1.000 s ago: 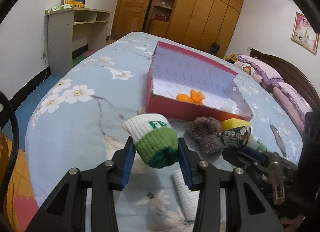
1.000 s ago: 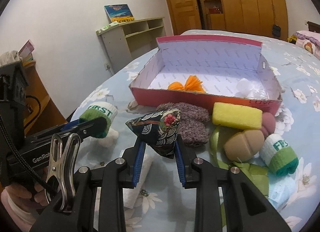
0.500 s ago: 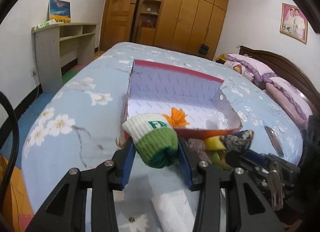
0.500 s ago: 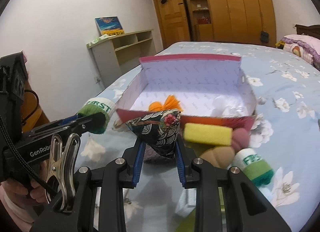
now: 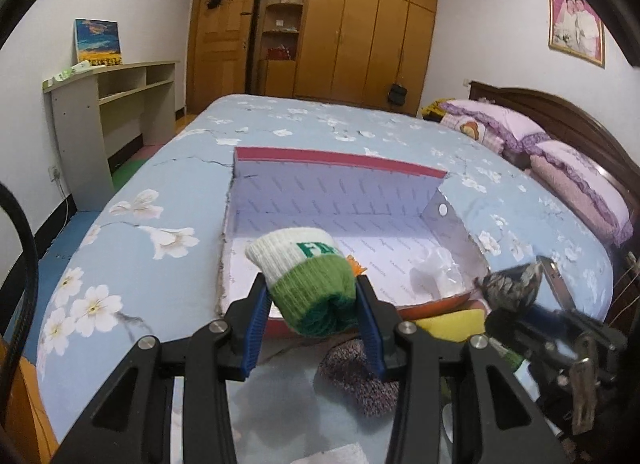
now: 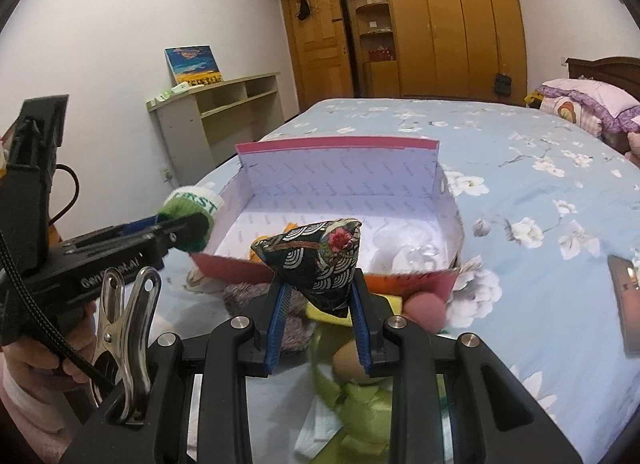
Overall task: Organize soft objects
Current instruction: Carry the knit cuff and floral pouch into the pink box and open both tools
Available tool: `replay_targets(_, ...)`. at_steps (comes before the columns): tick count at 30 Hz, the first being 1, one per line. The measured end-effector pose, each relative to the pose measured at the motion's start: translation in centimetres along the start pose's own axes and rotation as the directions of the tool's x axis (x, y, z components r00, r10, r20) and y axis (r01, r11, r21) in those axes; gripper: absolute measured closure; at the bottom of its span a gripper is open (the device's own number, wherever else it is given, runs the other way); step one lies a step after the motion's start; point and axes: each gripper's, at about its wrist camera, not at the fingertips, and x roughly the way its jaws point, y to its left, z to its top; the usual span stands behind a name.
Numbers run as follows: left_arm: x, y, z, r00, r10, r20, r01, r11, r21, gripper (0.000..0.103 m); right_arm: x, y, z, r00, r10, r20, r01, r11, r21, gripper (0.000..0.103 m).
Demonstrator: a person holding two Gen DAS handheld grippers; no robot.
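My left gripper (image 5: 313, 314) is shut on a rolled white-and-green sock (image 5: 308, 280), held in the air over the near left corner of the red box (image 5: 340, 158). My right gripper (image 6: 318, 296) is shut on a black patterned pouch (image 6: 314, 258), held just in front of the box's near wall (image 6: 240, 268). In the right wrist view the left gripper (image 6: 188, 230) with the sock (image 6: 192, 204) shows at the box's left corner. The pouch (image 5: 512, 284) appears at the right of the left wrist view. Inside the box lie an orange pompom (image 5: 355, 266) and crumpled clear plastic (image 6: 412, 252).
On the flowered bedspread (image 5: 160, 264) before the box lie a grey-purple knit piece (image 5: 352, 372), a yellow sponge (image 5: 448, 322), a pink ball (image 6: 426, 310), a tan ball (image 6: 350, 362) and green ribbon (image 6: 352, 400). A phone (image 6: 626, 296) lies at right. Pillows (image 5: 576, 180) are far right.
Both grippers rose and moved forward toward the box with their loads. The sock now hangs over the box's near corner, and the pouch stands closer to the near wall.
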Motion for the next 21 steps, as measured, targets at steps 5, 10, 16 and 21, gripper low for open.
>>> replay_targets(5,1.3,-0.1,0.3,1.000,0.001,-0.005,-0.001,1.000,0.004,0.059,0.5,-0.4,1.2,1.000,-0.011,-0.001,0.011,1.000,-0.028,0.073)
replay_targets(10,2.7,0.0,0.8,1.000,0.024,-0.003,-0.024,1.000,-0.004,0.059,1.5,-0.7,2.1,1.000,-0.029,-0.004,0.029,0.999,-0.037,0.073)
replay_targets(16,4.5,0.0,0.5,0.999,0.051,-0.011,-0.051,0.999,-0.008,0.059,3.4,-1.3,2.6,0.999,-0.050,-0.010,0.050,0.998,-0.032,0.073)
replay_targets(21,5.6,0.4,0.1,0.998,0.050,-0.040,-0.051,0.999,-0.016,0.059,4.9,-1.7,2.1,0.996,-0.081,-0.035,0.080,0.996,-0.044,0.073)
